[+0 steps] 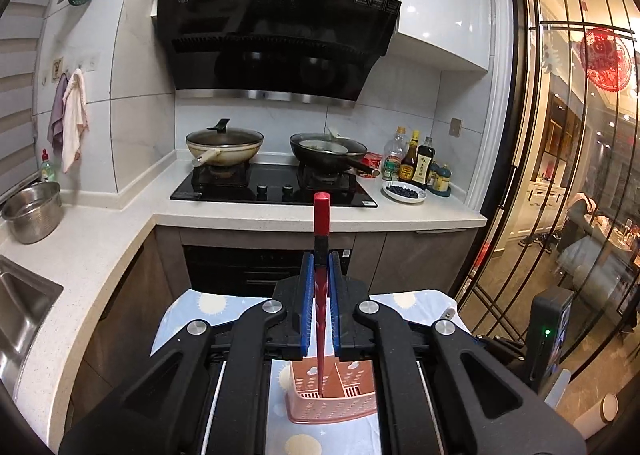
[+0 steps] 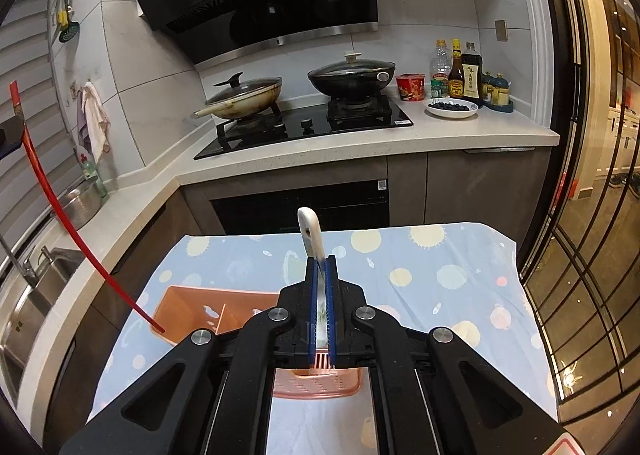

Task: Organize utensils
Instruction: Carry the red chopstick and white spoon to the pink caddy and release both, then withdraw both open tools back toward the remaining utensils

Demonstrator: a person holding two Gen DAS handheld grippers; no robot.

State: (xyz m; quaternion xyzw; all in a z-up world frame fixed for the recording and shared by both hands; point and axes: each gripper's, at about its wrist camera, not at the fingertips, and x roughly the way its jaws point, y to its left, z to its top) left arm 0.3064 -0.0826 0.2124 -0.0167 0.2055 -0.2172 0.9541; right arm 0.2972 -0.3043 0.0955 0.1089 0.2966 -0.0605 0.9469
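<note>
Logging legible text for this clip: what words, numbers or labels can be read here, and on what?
"19": white sticker on the range hood, upper right corner; smaller print beside it is unreadable.
Brand mark on the hood's upper left: too blurred to read.
Sauce bottles and red cup: labels too small.
Red paper-cut on the glass door: unreadable.

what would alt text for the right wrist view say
The right hand-held gripper is shut on a white utensil handle above a pink utensil basket on a blue patterned cloth. A red chopstick reaches into the basket from the left; a stove with two pans sits behind.
</note>
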